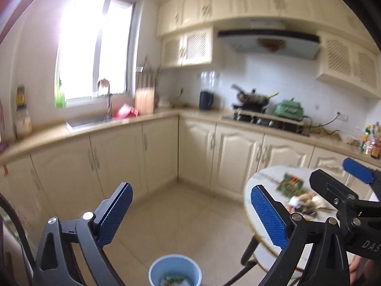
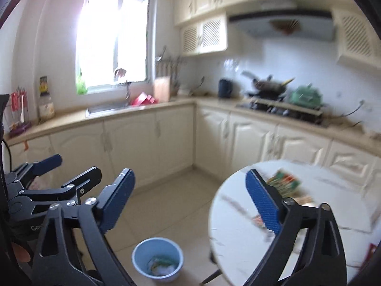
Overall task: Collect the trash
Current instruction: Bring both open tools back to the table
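Note:
A light blue bin (image 1: 175, 271) stands on the floor with some trash in it; it also shows in the right wrist view (image 2: 157, 262). A round white marble table (image 2: 238, 233) holds a green packet (image 2: 284, 182) and small scraps. In the left wrist view the packet (image 1: 289, 186) and a pile of scraps (image 1: 306, 202) lie on the table (image 1: 264, 178). My left gripper (image 1: 190, 217) is open and empty, above the bin. My right gripper (image 2: 190, 202) is open and empty, its right finger over the table. The right gripper also shows in the left wrist view (image 1: 333, 181).
Cream kitchen cabinets (image 2: 152, 138) run along the left and back walls. A sink (image 2: 107, 107) sits under the window. A stove with a wok (image 2: 269, 88) and a green pot (image 2: 304, 95) is at the back right. Tiled floor (image 2: 171, 205) lies between.

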Available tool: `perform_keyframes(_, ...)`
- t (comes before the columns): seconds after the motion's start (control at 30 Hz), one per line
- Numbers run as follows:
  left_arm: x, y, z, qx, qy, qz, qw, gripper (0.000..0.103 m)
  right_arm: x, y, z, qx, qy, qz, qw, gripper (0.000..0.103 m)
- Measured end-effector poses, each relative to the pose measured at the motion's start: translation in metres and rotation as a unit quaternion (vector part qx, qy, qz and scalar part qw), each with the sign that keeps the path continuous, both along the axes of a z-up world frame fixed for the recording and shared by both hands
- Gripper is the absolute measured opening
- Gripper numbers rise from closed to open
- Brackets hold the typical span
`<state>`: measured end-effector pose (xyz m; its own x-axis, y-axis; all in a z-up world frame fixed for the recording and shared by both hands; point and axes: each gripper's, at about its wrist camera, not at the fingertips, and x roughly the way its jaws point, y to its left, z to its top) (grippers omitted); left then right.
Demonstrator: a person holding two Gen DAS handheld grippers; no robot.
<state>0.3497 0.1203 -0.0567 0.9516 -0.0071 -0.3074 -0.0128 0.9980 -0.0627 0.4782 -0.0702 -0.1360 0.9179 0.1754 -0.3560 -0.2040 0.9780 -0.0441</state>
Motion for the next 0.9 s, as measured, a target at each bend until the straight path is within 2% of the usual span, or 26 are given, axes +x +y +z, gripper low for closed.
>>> perform_keyframes(0.13,-0.047,-0.017,0.01,-0.002,-0.047,-0.019,0.9987,0.102,-0.05,-0.021,0.04,-0.001,-0.048,-0.035,0.998,0.103)
perform_keyframes(0.2,-0.069,-0.03,0.002,-0.004,-0.066,-0.026,0.9975,0.102,-0.067,-0.029,0.054,-0.002,-0.061,-0.051,0.997,0.103)
perform_keyframes(0.3,-0.1,-0.042,-0.02,0.004,-0.095,-0.029,0.995,0.102,-0.095,-0.043,0.07,-0.001,-0.081,-0.069,0.994,0.103)
perform_keyframes(0.37,-0.124,-0.062,-0.046,0.013,-0.107,-0.033,0.9937,0.102,-0.112,-0.054,0.078,0.0,-0.092,-0.082,0.992,0.103)
perform_keyframes(0.5,-0.162,-0.09,-0.072,0.02,-0.131,-0.044,0.9902,0.102,-0.138,-0.069,0.088,0.002,-0.111,-0.106,0.988,0.103)
perform_keyframes(0.63,-0.164,-0.108,-0.088,0.022,-0.138,-0.058,0.9885,0.102,-0.151,-0.084,0.096,0.005,-0.125,-0.128,0.984,0.103)
perform_keyframes(0.83,-0.151,-0.124,-0.088,0.028,-0.131,-0.077,0.988,0.102,-0.153,-0.108,0.096,0.008,-0.125,-0.154,0.98,0.103)
perform_keyframes(0.9,-0.134,-0.129,-0.074,0.029,-0.125,-0.086,0.9881,0.102,-0.151,-0.12,0.093,0.008,-0.122,-0.162,0.979,0.103)
